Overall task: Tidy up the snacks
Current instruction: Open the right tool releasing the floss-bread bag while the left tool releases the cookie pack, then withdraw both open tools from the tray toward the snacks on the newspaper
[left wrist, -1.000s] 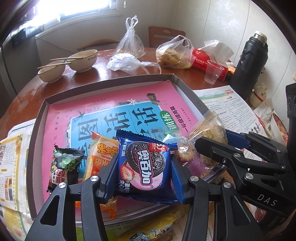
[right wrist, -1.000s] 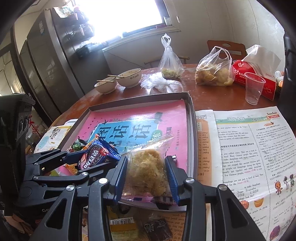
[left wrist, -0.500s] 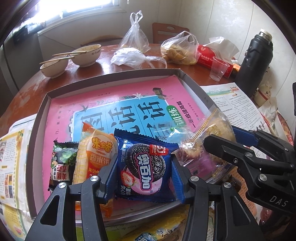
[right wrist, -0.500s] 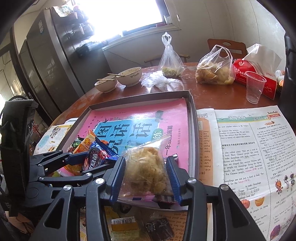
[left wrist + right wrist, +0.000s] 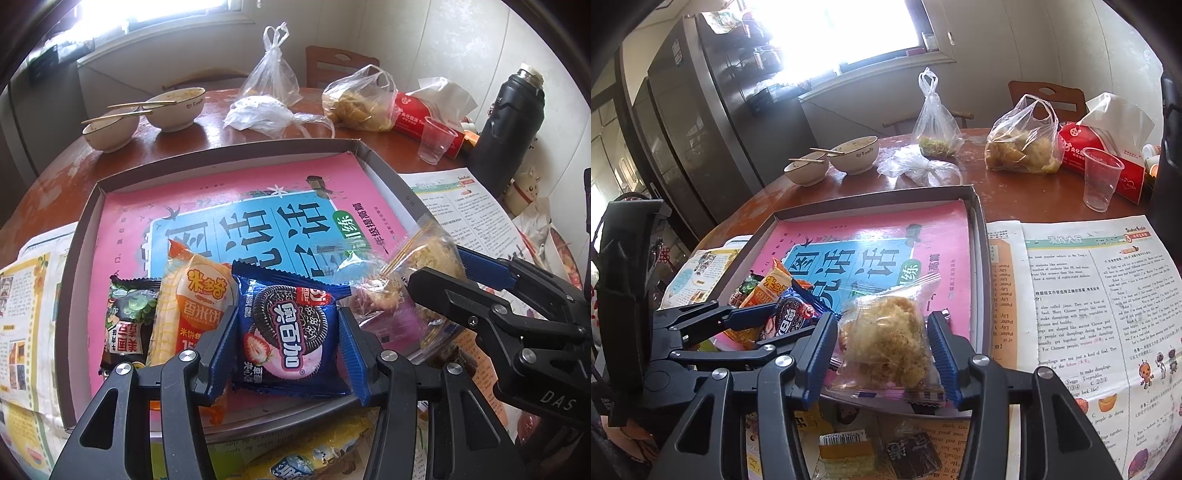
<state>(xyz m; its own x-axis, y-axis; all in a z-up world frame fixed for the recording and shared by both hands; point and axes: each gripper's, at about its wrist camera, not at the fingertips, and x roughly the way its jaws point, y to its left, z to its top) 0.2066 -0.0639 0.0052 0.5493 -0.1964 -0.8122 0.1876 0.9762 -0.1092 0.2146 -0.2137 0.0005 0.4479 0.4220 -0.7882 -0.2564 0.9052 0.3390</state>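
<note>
Both grippers point steeply down over the near edge of the shallow grey cardboard tray (image 5: 88,206) on the round wooden table (image 5: 44,177). The left gripper (image 5: 288,339) has its blue jaws about half open, against the sides of the blue chocolate-sandwich-biscuit packet (image 5: 288,332) lying in the tray. The right gripper (image 5: 882,347) has just been opening its jaws; the clear bag of golden crumbly pastry (image 5: 886,339) lies between them in the tray, pads apart from it.

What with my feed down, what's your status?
Left gripper: jaws shut on cookie pack, in tray. Right gripper: jaws just opening, bun pack loose between them. Nothing in the way.
</note>
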